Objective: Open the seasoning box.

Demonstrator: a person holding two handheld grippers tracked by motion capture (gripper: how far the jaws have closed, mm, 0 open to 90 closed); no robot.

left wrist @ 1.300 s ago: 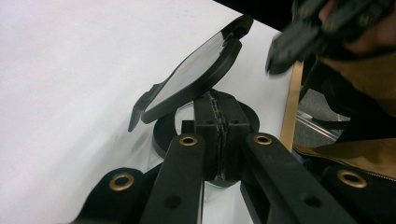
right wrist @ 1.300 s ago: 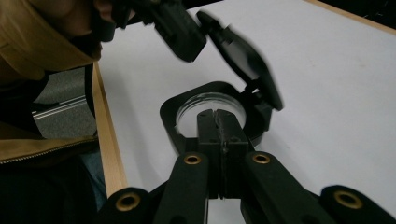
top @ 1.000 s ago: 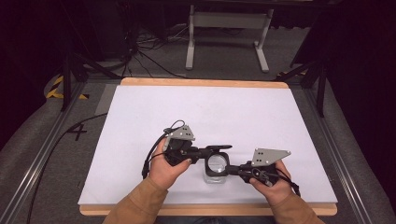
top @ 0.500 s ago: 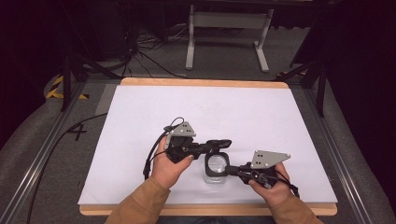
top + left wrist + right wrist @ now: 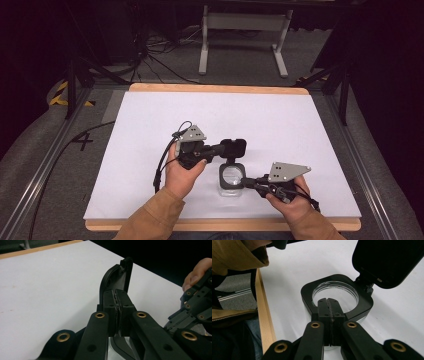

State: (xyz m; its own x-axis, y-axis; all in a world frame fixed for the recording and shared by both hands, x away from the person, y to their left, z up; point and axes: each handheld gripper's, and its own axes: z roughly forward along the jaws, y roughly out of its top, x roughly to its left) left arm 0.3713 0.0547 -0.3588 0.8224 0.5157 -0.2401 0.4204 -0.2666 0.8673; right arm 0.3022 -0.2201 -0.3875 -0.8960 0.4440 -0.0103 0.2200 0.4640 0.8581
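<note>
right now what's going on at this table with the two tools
A person at a white table holds a tool in each hand and works on a small clear container with a black rim and a hinged black lid. The right tool is shut on the container's rim, holding it in place. The left tool is shut on the lid, which stands swung up and open. The container looks empty inside.

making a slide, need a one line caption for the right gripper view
Right gripper clamps the black rim of a clear container whose hinged lid stands open above the white table.
</note>
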